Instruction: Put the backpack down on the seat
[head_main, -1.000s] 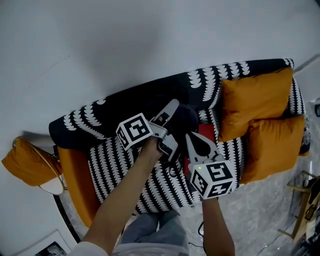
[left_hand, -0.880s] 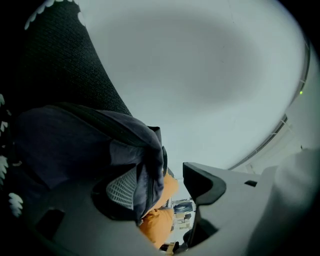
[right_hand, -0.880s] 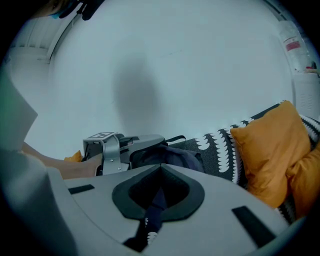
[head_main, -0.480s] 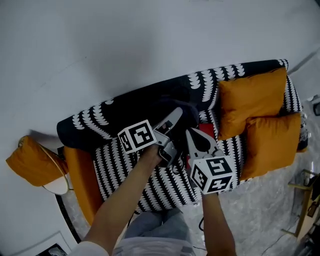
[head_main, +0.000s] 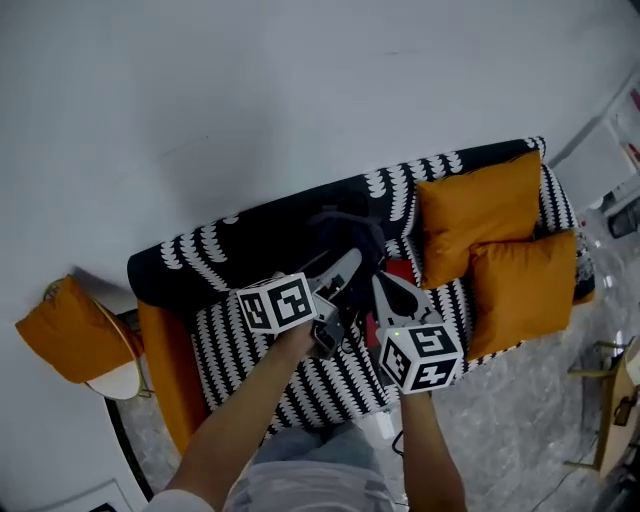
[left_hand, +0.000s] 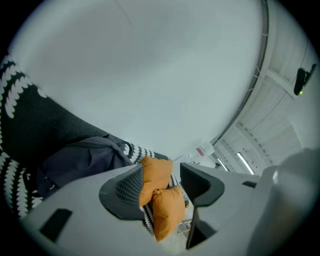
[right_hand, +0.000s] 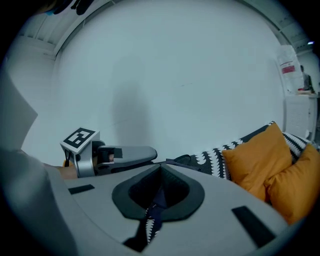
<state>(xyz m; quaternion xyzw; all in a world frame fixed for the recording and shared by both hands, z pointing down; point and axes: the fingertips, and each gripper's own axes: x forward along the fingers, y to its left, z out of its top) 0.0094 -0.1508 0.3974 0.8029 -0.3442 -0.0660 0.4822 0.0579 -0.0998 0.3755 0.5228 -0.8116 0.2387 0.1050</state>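
Note:
The dark backpack (head_main: 345, 230) rests on the black-and-white patterned sofa (head_main: 240, 340), leaning against its backrest. My left gripper (head_main: 345, 285) hovers just in front of it. In the left gripper view this gripper (left_hand: 161, 172) is open; its jaws have just been closing a little, with nothing between them, and the backpack (left_hand: 82, 157) lies off to their left. My right gripper (head_main: 381, 283) hangs beside it, over a red patch (head_main: 402, 268). In the right gripper view its tips (right_hand: 161, 166) meet; a dark strip shows in the slit behind them, and I cannot tell whether it is pinched.
Two orange cushions (head_main: 475, 205) (head_main: 520, 285) fill the sofa's right end. At the left stands an orange side panel (head_main: 165, 370), with a round side table (head_main: 115, 375) and another orange cushion (head_main: 65, 335) beyond it. A white wall rises behind the sofa. Wooden furniture (head_main: 610, 405) stands at the right edge.
Both grippers have lifted and drawn back from the backpack, which stays on the seat. The left gripper has rolled, its marker cube now turned more level.

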